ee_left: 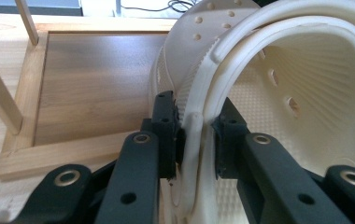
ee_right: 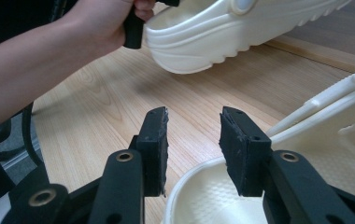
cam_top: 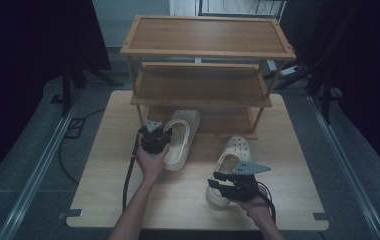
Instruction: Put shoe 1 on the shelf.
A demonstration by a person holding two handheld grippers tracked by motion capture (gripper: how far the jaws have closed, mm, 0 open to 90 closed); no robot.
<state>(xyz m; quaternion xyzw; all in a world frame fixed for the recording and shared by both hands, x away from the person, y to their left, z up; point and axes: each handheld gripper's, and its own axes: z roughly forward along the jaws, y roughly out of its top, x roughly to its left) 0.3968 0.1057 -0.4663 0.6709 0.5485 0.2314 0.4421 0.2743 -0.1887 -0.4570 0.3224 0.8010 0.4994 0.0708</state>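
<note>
Left claw (ee_left: 195, 140) pinching clog rim (ee_left: 199, 93)

I see a light wooden table (cam_top: 108, 170) carrying a three-tier wooden rack (cam_top: 205, 50) at its far side, beyond both my tongs. One cream clog (cam_top: 230, 160) rests on the tabletop just ahead of my right tongs; the rack's bottom shelf (ee_left: 91, 79) lies bare beyond my left tongs

A three-tier wooden shoe rack (cam_top: 205, 55) stands at twelve o'clock on the light wooden table (cam_top: 113, 165), its shelves bare. Dark stands (cam_top: 70, 80) flank the table at ten and two o'clock, and a black cable (cam_top: 70, 150) loops across the grey floor (cam_top: 23, 165) at nine o'clock.
</note>
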